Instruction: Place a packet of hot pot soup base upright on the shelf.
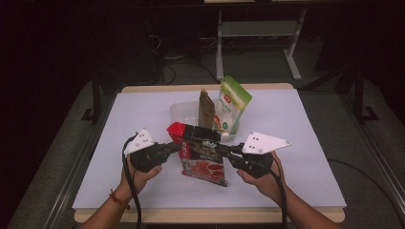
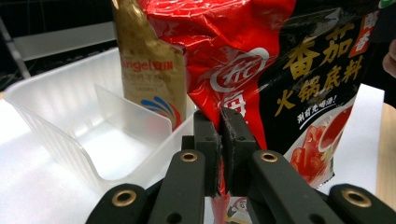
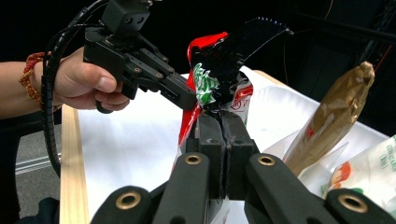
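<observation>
A red and black sauce pouch point(image 1: 203, 157) hangs upright just above the white table, in front of the tray. My left gripper point(image 1: 179, 147) is shut on the pouch's left edge. In the left gripper view the pads point(image 2: 208, 140) pinch the red foil of the pouch point(image 2: 280, 70). From the other side, my right gripper point(image 1: 223, 149) is shut on the pouch's right edge. In the right gripper view its jaws point(image 3: 219, 121) clamp the pouch point(image 3: 219, 79), and the left gripper point(image 3: 191, 100) bites it from the far side.
A clear plastic tray point(image 1: 184, 112) with a divider stands behind the pouch. In it stand a gold-brown pouch point(image 1: 206, 109) and a green and white pouch point(image 1: 231, 105). The white table top point(image 1: 310, 157) has bare room on both sides, and a wooden edge point(image 1: 205, 215) runs along the front.
</observation>
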Motion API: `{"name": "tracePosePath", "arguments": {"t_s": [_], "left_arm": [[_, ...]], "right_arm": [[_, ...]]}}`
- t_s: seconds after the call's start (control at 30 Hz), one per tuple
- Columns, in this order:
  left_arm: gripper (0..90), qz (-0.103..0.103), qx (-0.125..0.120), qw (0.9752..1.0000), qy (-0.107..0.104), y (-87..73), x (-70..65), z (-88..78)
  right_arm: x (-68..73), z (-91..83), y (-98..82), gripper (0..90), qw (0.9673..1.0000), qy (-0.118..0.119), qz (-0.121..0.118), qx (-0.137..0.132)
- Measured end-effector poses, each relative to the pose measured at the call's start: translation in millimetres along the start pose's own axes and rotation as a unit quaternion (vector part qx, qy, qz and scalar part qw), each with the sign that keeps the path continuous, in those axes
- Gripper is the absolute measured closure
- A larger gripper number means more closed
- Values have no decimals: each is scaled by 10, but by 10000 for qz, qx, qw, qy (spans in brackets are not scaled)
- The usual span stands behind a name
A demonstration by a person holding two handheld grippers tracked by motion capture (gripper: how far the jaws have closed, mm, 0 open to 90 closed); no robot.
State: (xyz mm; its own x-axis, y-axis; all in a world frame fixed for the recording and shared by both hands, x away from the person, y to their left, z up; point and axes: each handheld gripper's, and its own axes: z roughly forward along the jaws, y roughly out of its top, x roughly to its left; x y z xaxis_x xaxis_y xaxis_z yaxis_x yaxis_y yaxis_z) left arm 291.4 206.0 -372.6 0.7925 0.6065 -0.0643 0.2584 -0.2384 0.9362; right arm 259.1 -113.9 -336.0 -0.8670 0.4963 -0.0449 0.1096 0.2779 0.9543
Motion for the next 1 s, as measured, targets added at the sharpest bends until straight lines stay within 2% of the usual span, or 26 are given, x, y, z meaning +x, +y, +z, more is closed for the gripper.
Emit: {"name": "tracePosePath", "arguments": {"t_s": [0.2,0.37,0.43,0.53,0.8,1.0], "left_arm": [[863,86,-119,9999,89,130,30,-16],[867,147,-211,9996,154,242,79,-38],[870,116,-256,9995,159,259,110,-39],[874,178,-300,9992,216,278,149,-38],[881,242,-500,9980,299,409,244,-29],[885,290,-622,9969,391,503,406,17]], "right_arm": [[35,-7,102,880,9998,-50,-148,-104],[48,2,184,879,9996,-49,-171,-210],[50,23,215,879,9995,-45,-189,-231],[52,64,250,879,9994,-93,-245,-233],[25,124,347,877,9991,-100,-231,-352],[-2,229,443,873,9986,-153,-241,-454]]}}
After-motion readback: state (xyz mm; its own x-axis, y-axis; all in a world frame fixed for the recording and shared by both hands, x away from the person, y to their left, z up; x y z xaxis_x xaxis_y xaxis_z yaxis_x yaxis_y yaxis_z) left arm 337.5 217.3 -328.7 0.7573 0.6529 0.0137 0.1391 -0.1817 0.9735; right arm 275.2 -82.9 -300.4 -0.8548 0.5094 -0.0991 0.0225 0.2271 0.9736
